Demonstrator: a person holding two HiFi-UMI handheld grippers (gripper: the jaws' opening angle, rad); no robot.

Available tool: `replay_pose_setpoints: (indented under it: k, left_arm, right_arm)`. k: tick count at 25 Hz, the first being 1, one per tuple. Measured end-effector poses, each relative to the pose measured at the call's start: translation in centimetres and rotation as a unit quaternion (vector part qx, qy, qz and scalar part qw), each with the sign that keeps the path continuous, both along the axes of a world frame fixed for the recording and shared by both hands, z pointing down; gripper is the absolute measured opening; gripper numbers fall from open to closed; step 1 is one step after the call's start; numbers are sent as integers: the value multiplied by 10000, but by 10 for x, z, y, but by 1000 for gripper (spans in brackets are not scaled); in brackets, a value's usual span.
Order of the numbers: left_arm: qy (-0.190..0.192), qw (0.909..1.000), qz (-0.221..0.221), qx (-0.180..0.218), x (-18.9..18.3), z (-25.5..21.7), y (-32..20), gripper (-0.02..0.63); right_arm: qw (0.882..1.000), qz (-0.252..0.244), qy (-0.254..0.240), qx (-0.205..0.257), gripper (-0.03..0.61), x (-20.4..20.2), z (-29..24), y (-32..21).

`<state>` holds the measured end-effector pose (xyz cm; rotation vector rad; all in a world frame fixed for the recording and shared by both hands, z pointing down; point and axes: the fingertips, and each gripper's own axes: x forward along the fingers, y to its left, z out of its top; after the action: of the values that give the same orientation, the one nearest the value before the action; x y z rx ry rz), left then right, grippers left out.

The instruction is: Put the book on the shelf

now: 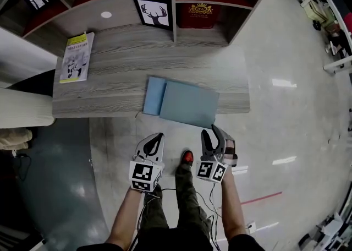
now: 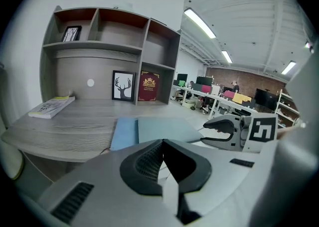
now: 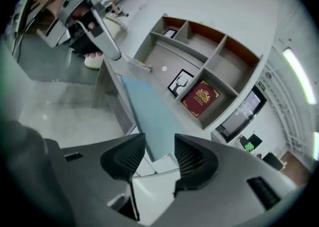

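the wooden desk point(image 1: 110, 57) spreads out ahead of both claws. its shelf unit point(image 1: 174, 7) rises at the far side, well beyond their tips, and its open cubbies are, i judge, where the book should end up. the grey-blue book point(image 1: 190, 104) lies flat at the desk's near edge, straight ahead of the right claw point(image 3: 159, 142) and a little to the right of the left claw point(image 2: 162, 142). its near corner hangs past the edge, which is handy, since an overhang gives a jaw room to slip underneath. a lighter blue cover point(image 1: 154, 94) sits against its left side; i cannot tell whether that is a second book or part of the same one. the right claw stands partly open with nothing between its pads. its gap is lined up on the book's near end, which reads as readiness for a pinch. the left claw is closed, its pads meeting on nothing, and it is held level beside its partner with no job yet, by the look of it. far off to the left claw's left lies a yellow-green magazine point(image 1: 76, 57). against the shelf unit, dead ahead, stand a red book point(image 1: 201, 13) and a deer picture point(image 1: 154, 12).
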<state>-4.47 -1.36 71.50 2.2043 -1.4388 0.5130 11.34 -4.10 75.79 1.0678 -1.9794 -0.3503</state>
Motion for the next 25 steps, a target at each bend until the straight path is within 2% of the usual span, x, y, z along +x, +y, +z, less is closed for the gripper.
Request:
replay_pose_setpoints:
  k: [4, 9, 25]
  left_arm:
    - [-94, 9999, -7, -53, -2, 6, 5, 8]
    - [-111, 9999, -50, -119, -8, 16, 9, 6]
    - [-83, 9992, -181, -358, -11, 41, 14, 8]
  right_arm:
    - [9989, -211, 403, 62, 221, -6, 16, -2]
    - [9974, -138, 681, 201, 242, -6, 27, -13]
    - [9954, -220, 887, 284, 242, -8, 47, -39]
